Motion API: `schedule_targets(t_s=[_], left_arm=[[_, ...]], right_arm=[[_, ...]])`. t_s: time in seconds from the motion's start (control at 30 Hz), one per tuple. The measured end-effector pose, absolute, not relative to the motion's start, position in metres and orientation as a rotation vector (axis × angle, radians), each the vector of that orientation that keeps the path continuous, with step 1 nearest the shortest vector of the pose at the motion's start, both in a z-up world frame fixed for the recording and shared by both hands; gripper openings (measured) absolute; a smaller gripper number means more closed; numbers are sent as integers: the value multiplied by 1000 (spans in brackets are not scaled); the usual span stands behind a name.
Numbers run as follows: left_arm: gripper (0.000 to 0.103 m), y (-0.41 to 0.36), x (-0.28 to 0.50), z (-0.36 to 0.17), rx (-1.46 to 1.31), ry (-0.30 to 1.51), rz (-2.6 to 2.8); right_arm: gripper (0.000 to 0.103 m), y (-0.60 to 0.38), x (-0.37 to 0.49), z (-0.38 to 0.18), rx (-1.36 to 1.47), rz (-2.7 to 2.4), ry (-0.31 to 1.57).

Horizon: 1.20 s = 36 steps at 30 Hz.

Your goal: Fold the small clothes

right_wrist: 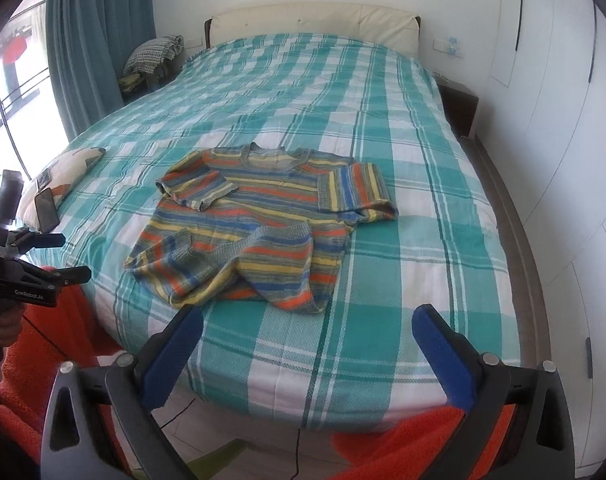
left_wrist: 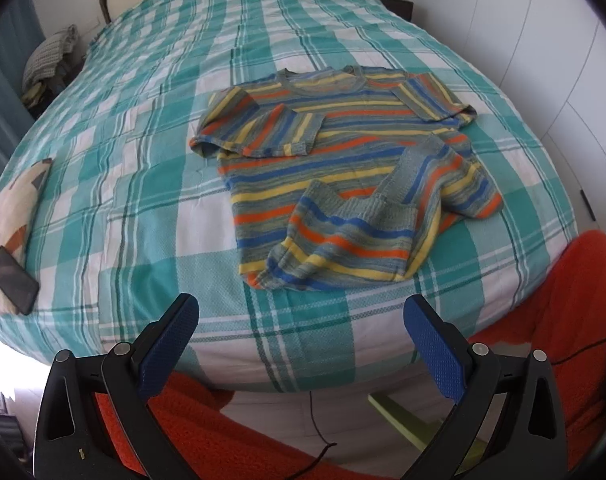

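Observation:
A small knitted T-shirt (left_wrist: 335, 168) with orange, yellow, blue and grey stripes lies on the bed, neck away from me; it also shows in the right wrist view (right_wrist: 259, 220). Both sleeves are folded inward and the hem is rumpled and turned up. My left gripper (left_wrist: 301, 322) is open and empty, hovering at the bed's near edge just short of the hem. My right gripper (right_wrist: 307, 334) is open and empty, also short of the hem, to the right. The left gripper also shows at the far left of the right wrist view (right_wrist: 69, 256).
The bed has a teal and white checked cover (left_wrist: 151, 200). A cushion (left_wrist: 15, 216) with a dark phone (left_wrist: 13, 280) on it lies at the bed's left edge. White wardrobe doors (right_wrist: 563, 120) stand to the right. An orange fabric (left_wrist: 207, 440) and a thin cable hang below the grippers.

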<state>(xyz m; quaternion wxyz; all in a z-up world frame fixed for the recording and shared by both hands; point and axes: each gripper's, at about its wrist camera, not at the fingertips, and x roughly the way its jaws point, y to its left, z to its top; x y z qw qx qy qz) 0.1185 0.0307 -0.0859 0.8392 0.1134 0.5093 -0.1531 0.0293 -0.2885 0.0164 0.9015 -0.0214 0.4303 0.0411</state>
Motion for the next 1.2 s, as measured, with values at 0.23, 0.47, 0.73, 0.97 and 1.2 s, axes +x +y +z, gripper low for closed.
schedule_targets(t_s=[0.23,0.47,0.73,0.97,1.2], left_arm=[[89,19,211,-153,240,1169,-338],[36,-14,221,-183,378,1221,-428],[3,19,163,-118,340,1011,-595],[5,67,64,-94,628,1039,-855],[8,104,49,-118,672,1199,-768]], right_arm=[[78,-312,187,-84,192,261,1137],[20,-306,245,-154,319,307,1310],[4,-294,177,-75,108,543,1154],[5,-289,53,-53,-289,776,1219],[14,-330,27,-116,-378,636,1445]])
